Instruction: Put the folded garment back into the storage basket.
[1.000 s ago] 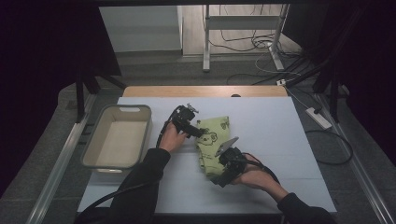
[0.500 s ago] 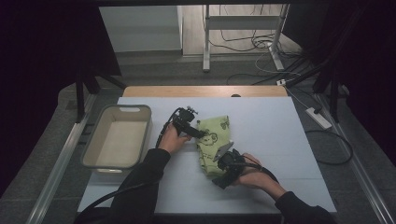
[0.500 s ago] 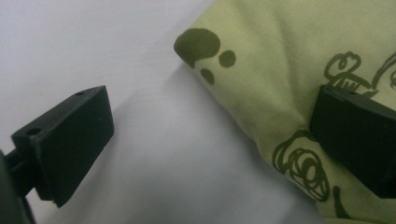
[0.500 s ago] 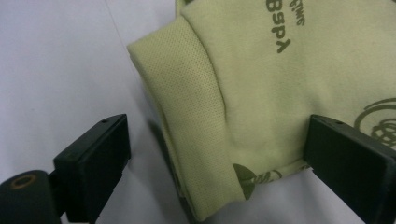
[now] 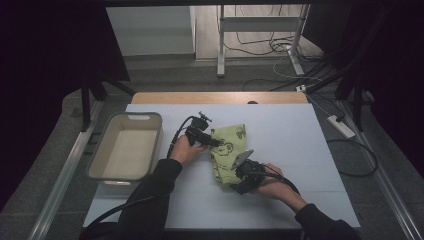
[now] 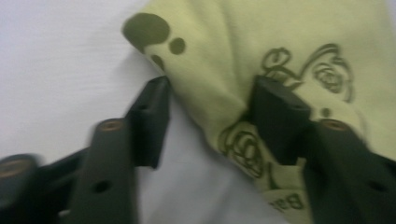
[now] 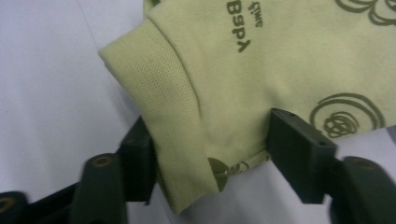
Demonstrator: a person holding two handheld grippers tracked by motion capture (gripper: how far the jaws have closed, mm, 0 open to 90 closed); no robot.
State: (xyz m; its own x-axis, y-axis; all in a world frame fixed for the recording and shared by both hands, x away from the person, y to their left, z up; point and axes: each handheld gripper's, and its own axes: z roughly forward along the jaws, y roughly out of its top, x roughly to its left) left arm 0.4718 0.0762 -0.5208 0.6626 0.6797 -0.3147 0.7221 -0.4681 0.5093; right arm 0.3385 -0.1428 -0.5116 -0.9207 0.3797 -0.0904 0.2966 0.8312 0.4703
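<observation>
overhead, beige tub [image 5: 96, 159] left of green cloth [image 5: 227, 146], nothing inside

Little lime-green garment [image 5: 227, 150] with dark doodle prints and a ribbed cuff, lying crumpled and folded on the white table [image 5: 300, 140], right of the beige tub [image 5: 127, 147].

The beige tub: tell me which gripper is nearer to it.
Left. The left gripper is at the green cloth's upper left edge, just right of the beige tub. The right gripper sits farther right, at the cloth's lower edge.
</observation>
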